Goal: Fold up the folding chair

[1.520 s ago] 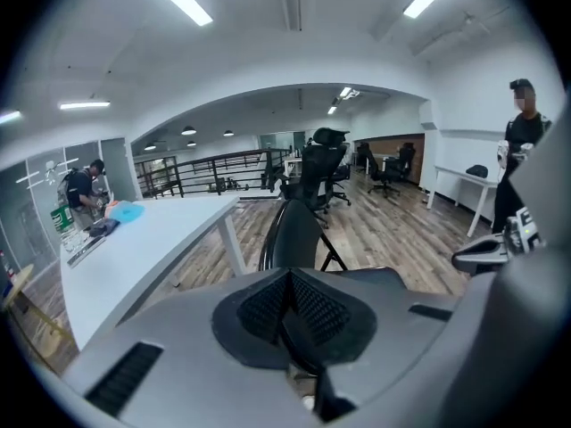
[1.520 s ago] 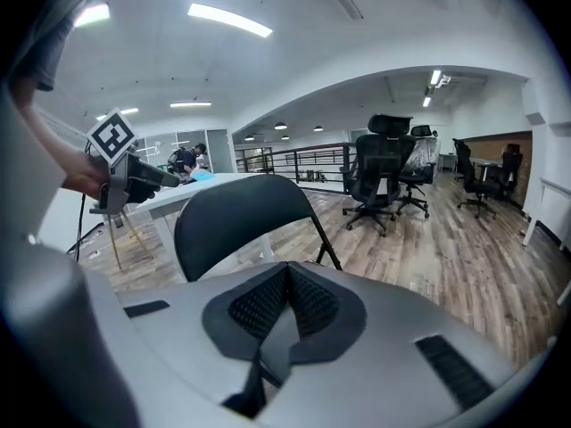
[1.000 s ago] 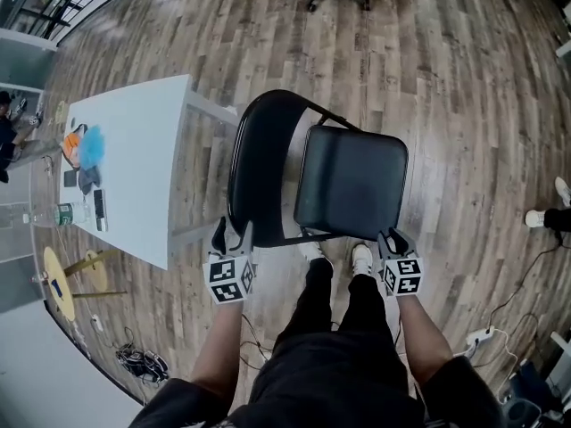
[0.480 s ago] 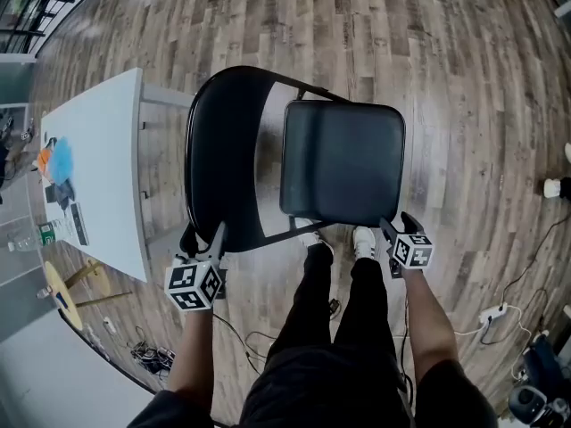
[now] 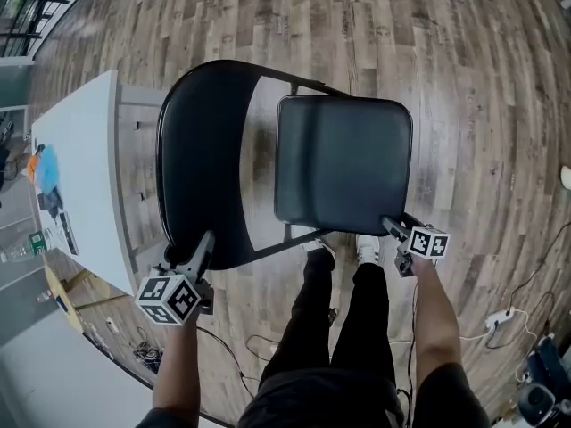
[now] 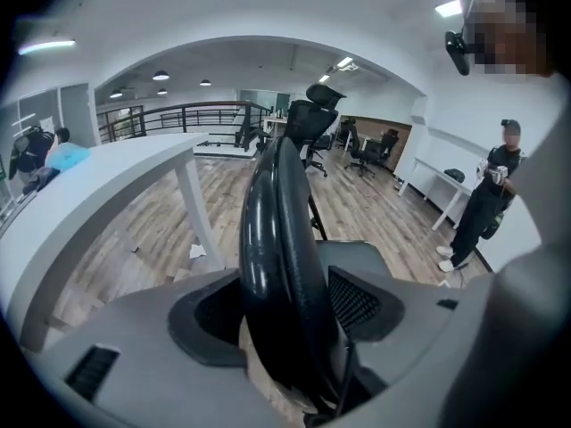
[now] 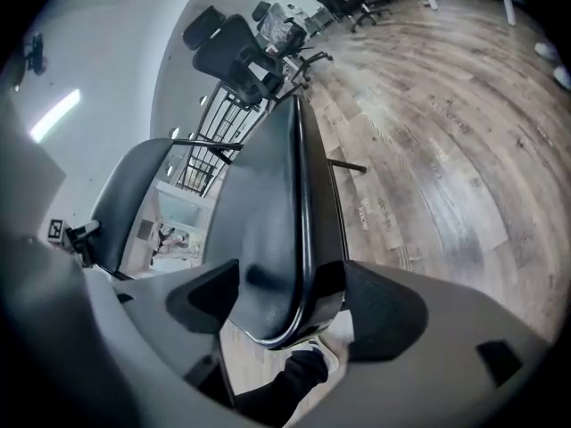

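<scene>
A black folding chair stands open on the wood floor, its backrest [image 5: 201, 159] at the left and its padded seat [image 5: 343, 163] at the right. My left gripper [image 5: 187, 252] sits at the backrest's near rim. In the left gripper view the rim [image 6: 277, 239] runs between that gripper's [image 6: 285, 319] wide jaws, with a gap on the left side. My right gripper [image 5: 394, 224] is at the seat's near right corner. Its jaws are opening, and the seat edge [image 7: 268, 212] lies between them [image 7: 290, 306].
A white table [image 5: 80, 168] with small items stands just left of the chair. The person's legs and shoes [image 5: 361, 252] are right below the seat. Cables and a power strip [image 5: 500, 317] lie on the floor. Another person [image 6: 486, 203] stands far off by desks.
Both grippers have dropped lower on the chair. The left slid down-left along the backrest rim, and the right shifted right and rolled. The chair fills more of the head view.
</scene>
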